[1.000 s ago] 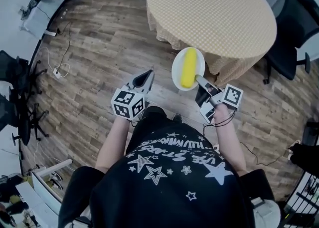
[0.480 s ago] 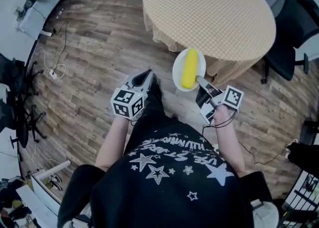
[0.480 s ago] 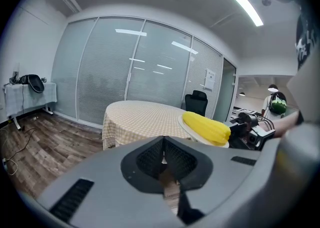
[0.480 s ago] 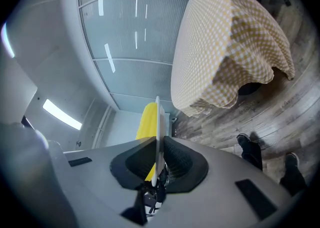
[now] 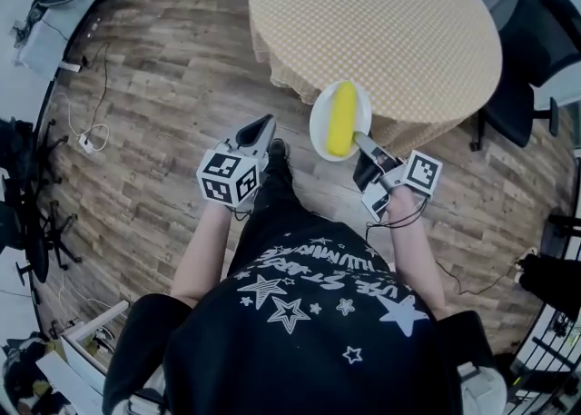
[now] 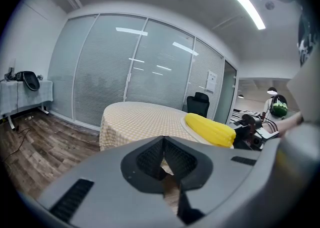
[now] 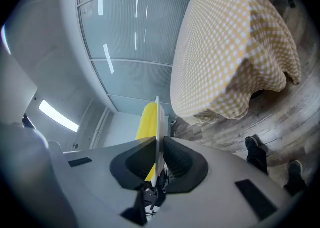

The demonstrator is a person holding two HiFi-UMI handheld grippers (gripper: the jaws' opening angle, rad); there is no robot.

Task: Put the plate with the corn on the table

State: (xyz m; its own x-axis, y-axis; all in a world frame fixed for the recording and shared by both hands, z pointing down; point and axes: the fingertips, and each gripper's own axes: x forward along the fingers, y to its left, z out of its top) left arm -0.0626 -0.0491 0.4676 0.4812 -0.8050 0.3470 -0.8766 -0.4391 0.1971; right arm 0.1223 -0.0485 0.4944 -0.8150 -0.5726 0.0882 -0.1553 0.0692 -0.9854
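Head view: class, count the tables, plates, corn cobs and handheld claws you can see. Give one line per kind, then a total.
table: 1
plate: 1
corn cob: 1
claws: 2 (left claw, right claw)
Total: 5

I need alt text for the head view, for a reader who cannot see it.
From above: a person's right gripper holds a white plate with a yellow corn cob by its rim, close to the edge of a round table with a checked cloth. The left gripper is shut and empty above the wooden floor.
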